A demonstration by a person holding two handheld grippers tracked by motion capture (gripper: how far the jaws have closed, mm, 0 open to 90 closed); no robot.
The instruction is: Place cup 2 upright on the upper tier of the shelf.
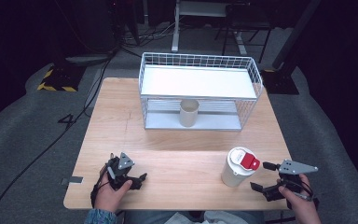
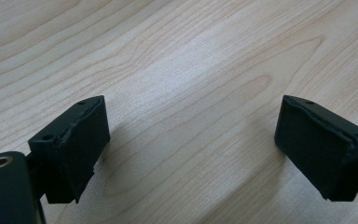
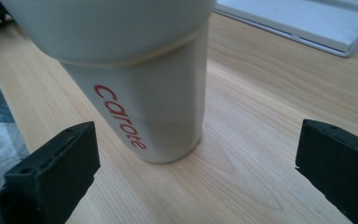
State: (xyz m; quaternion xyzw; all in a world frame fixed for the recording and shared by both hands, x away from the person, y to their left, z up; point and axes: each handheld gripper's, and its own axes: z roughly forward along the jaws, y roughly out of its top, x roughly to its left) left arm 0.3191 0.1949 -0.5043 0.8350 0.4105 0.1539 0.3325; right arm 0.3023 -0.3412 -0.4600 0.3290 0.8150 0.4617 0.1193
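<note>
1. Beside the tumbler point(image 1: 239, 167), on its right at the near edge of the table point(image 1: 177, 154), my right claw point(image 1: 265, 176) hangs with its jaws spread wide; the tumbler stands just ahead of them, upright and free, with neither pad touching it.
2. I judge this to be the moment around a grasp or a release of the tumbler: the claw is lined up on its lower body, where the red lettering runs, but nothing is pinched.
3. Well to the left of the tumbler, my left claw point(image 1: 139, 177) rests low over bare wood, its jaws also spread and empty.
4. Beyond the tumbler, toward the far side of the table, stands the wire shelf rack point(image 1: 200, 91), with a beige cup point(image 1: 189, 112) upright on its lower level, under the white upper tray.
5. If the tumbler is bound for the rack, my next move calls for sliding the right claw forward until the pads flank the body squarely, then closing firmly below the wider lid section; the smooth, tapered wall could slip, so I want a level, centred hold before lifting.
6. Count: one tumbler with a white lid and red flip tab, one beige cup, one wire rack, two claws, one table.
</note>
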